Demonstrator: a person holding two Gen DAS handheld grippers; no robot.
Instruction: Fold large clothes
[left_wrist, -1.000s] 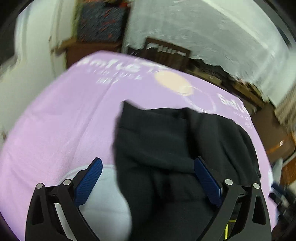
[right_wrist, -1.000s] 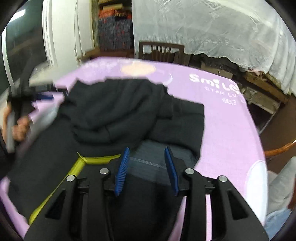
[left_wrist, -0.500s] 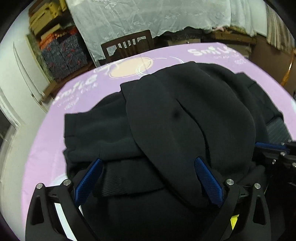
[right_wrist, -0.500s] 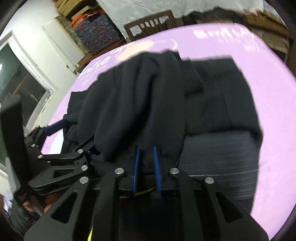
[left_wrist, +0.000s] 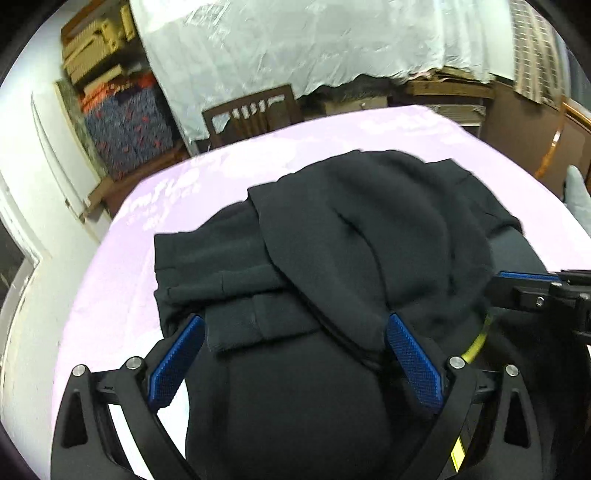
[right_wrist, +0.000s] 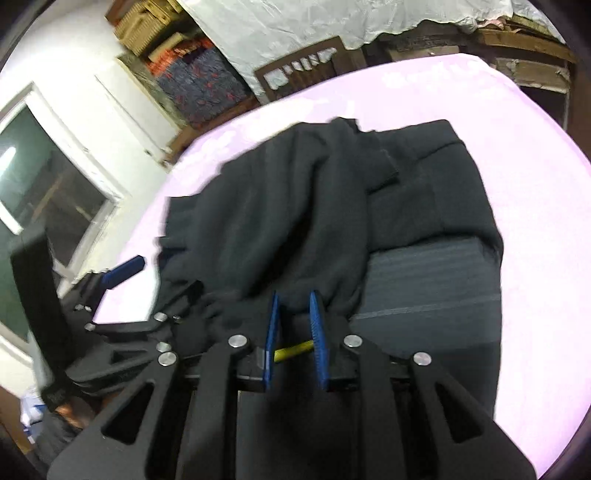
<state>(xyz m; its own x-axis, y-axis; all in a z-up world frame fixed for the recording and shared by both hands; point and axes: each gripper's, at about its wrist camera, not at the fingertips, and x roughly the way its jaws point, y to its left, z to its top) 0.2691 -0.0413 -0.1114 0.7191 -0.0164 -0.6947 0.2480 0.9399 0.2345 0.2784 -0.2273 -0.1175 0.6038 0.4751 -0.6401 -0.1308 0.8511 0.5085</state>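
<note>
A wooden chair (left_wrist: 251, 110) stands behind the purple table cover (left_wrist: 122, 280), under a hanging white sheet (left_wrist: 295, 48).

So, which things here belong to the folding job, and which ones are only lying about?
Job: black garment; purple table cover; left tool; right tool.
Lying about: wooden chair; white sheet; stacked boxes.

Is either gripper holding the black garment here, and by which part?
The right gripper has black garment cloth from its near edge between its narrow jaws, which have just been opening; a firm pinch cannot be told. The left gripper is open, holding nothing.
</note>
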